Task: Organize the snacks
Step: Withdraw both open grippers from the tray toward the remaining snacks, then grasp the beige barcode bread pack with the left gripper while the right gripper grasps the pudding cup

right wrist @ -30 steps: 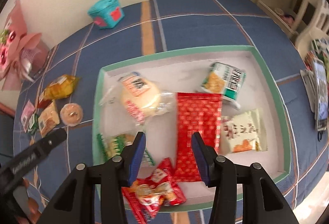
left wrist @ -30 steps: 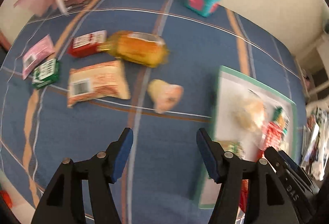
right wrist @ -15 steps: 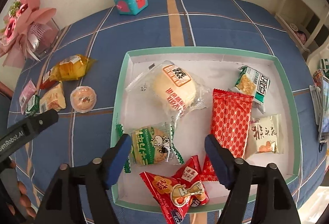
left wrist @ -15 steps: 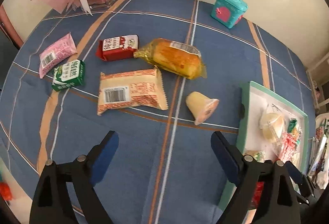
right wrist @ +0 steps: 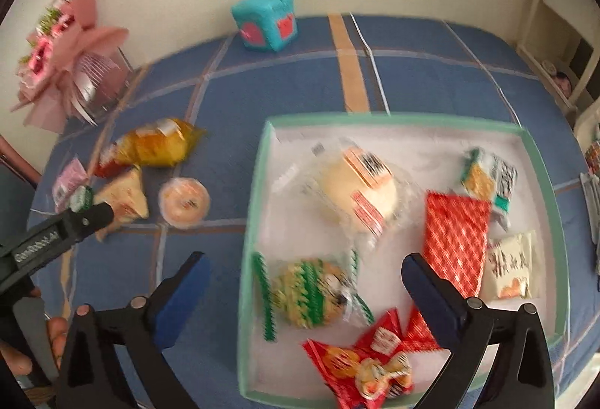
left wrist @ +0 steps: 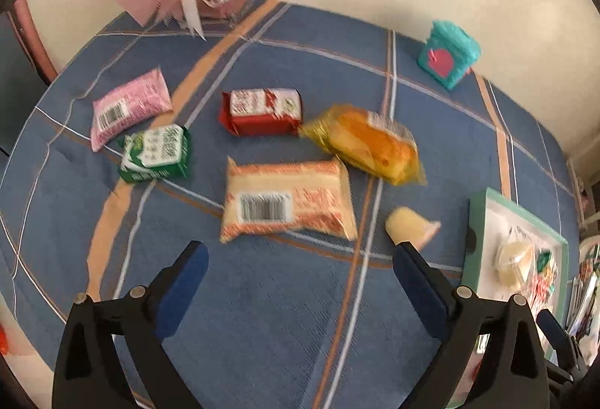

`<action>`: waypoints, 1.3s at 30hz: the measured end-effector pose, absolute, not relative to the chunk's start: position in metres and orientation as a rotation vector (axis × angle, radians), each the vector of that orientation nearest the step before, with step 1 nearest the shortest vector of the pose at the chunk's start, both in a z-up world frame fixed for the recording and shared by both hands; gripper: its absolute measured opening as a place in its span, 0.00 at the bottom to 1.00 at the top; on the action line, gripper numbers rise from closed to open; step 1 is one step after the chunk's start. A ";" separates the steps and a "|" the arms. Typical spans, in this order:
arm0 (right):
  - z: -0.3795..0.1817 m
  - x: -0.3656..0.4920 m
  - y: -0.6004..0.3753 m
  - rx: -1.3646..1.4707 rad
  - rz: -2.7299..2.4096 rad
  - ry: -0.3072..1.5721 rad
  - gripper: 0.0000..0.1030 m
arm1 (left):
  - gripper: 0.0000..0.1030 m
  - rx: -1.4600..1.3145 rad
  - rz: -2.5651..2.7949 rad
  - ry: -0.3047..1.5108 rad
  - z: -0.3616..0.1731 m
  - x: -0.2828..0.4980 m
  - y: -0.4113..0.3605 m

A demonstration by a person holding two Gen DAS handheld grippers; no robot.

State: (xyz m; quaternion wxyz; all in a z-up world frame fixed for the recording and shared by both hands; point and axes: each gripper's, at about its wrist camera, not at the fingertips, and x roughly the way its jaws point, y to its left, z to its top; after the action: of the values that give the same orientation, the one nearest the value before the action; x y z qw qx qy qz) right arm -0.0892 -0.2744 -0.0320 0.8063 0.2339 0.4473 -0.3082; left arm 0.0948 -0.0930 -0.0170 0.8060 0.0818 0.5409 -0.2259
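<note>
Nearest, left gripper [left wrist: 296, 260] jaws spread, empty, above the blue surface [left wrist: 262, 315]; right gripper [right wrist: 305, 272] likewise spread over the tray [right wrist: 251, 221]; beyond, orange-white packet [left wrist: 287, 200] lay flat, probably light, crinkly, slippery; best pinched across its short width.

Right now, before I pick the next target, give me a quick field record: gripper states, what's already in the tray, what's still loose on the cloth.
left gripper: open, empty, above the blue tablecloth
right gripper: open, empty, over the near-left edge of the tray
in tray: round bun, red patterned packet, green-striped packet, red candy bag, cracker pack, small white packet
loose on cloth: barcode packet, yellow bread, jelly cup, red box, green box, pink packet
nearest the left gripper: barcode packet
</note>
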 end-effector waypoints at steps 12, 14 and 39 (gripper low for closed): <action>-0.034 -0.024 -0.247 0.464 -0.499 0.934 1.00 | 0.96 0.101 -0.473 1.132 -0.017 0.131 -0.078; -0.042 -0.013 -0.246 0.458 -0.500 0.955 0.99 | 0.96 0.051 -0.477 1.162 -0.023 0.138 -0.076; -0.093 0.037 -0.255 0.468 -0.476 1.059 0.48 | 0.86 0.076 -0.504 1.287 -0.081 0.158 -0.121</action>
State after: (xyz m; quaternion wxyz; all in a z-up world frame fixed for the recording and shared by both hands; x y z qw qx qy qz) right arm 0.0375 -0.2554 -0.0927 0.8103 0.2191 0.4957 -0.2227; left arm 0.1578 -0.1208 -0.0811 0.7698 0.0350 0.5934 -0.2326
